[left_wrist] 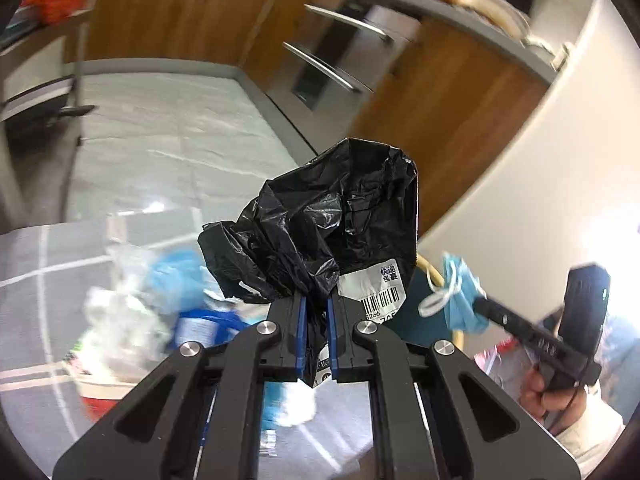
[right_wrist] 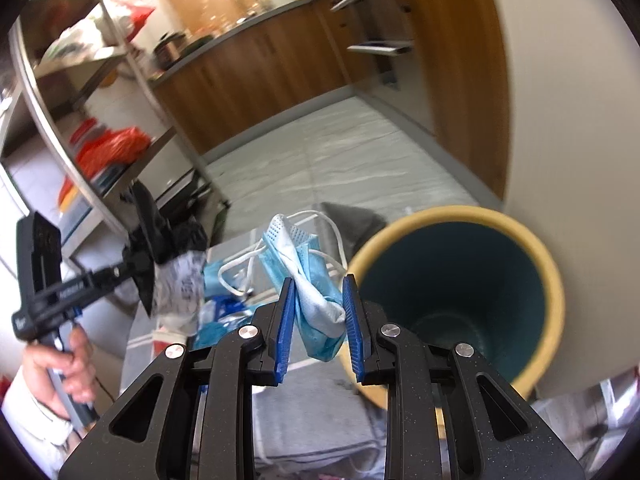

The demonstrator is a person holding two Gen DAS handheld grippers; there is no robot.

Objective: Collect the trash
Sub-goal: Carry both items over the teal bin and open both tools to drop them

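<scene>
My left gripper (left_wrist: 316, 308) is shut on a crumpled black plastic bag (left_wrist: 320, 224) with a white barcode label, held up in the air. My right gripper (right_wrist: 318, 304) has its blue pads partly apart with a blue face mask (right_wrist: 304, 264) between them; the mask hangs against the pads, its white ear loops loose. A round bin (right_wrist: 460, 292), teal inside with a yellow rim, stands just right of the right gripper. In the left wrist view the right gripper (left_wrist: 472, 300) holds the mask (left_wrist: 460, 292) at the right. More trash (left_wrist: 132, 304) lies blurred below.
A grey mat with white lines (left_wrist: 40, 300) holds the trash pile. Wooden kitchen cabinets (left_wrist: 180, 12) with metal handles run along the back, a metal shelf rack (right_wrist: 80, 92) with red bags stands left, and a white wall (right_wrist: 560, 80) is beside the bin.
</scene>
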